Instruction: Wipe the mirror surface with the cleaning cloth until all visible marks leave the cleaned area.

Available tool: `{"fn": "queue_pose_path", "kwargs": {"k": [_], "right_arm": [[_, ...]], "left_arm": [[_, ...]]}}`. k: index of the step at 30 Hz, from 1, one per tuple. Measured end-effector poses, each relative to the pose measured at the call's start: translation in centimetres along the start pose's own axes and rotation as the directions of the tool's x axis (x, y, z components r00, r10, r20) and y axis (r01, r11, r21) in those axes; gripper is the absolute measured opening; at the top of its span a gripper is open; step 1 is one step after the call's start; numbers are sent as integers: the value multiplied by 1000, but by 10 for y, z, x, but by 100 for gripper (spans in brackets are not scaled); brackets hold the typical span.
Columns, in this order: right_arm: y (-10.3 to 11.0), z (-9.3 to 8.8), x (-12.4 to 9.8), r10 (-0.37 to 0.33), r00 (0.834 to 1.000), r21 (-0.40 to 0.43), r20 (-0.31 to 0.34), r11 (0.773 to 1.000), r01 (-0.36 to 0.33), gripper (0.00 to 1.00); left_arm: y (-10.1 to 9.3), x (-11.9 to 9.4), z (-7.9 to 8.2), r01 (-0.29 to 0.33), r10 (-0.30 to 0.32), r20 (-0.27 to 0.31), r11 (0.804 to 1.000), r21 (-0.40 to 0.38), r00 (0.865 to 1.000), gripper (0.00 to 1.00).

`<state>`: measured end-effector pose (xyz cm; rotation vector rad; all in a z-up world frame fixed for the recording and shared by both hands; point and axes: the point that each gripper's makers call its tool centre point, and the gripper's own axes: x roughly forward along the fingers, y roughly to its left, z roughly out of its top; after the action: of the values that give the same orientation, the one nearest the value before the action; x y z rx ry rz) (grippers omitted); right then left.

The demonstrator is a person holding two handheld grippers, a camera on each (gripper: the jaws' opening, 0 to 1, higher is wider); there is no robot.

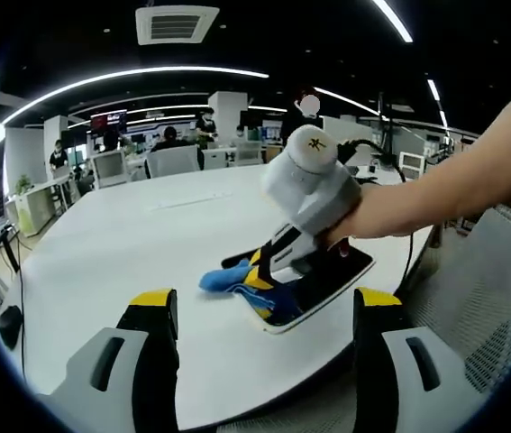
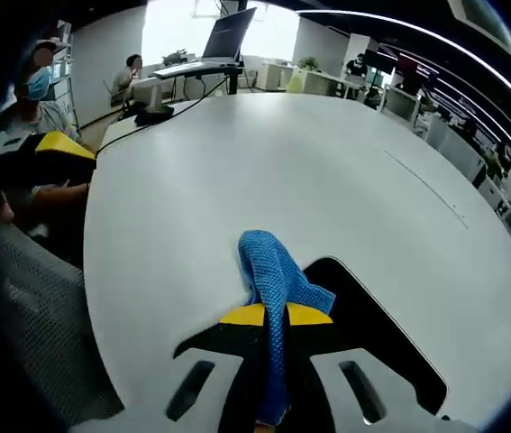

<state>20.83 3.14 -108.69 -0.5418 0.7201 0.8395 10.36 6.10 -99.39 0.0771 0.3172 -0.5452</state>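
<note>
Wiping mirror, cloth in right tool

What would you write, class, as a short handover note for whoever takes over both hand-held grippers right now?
Right hand-held gripper: shut on the blue cloth, pressing it on the mirror near the white table's edge.
Left hand-held gripper: open, holding nothing, held back from the mirror.
Done: wiping is underway.
Left: marks can't be judged from these views; check the glass and keep wiping until clean.

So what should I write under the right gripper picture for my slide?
Right gripper pinching the blue cloth over the dark mirror on a white table.
</note>
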Motion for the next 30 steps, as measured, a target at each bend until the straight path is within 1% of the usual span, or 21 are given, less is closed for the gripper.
{"fn": "queue_pose_path", "kwargs": {"k": [4,19,23,30], "right_arm": [[-5,2,2,-4,1000,5,-6,1000,4,0],[-26,10,14,-37,999,35,-25,999,38,0],[-30,11,15,-28,999,47,-27,998,30,0],[-37,14,19,-47,998,40,-35,998,49,0]], "left_arm": [[-1,0,-2,5,-5,-13,1000,0,1000,77],[-2,1,-2,7,-7,-14,1000,-1,1000,77],[-2,2,-2,7,-7,-14,1000,-1,1000,77],[-3,2,-3,10,-10,-17,1000,-2,1000,77]]}}
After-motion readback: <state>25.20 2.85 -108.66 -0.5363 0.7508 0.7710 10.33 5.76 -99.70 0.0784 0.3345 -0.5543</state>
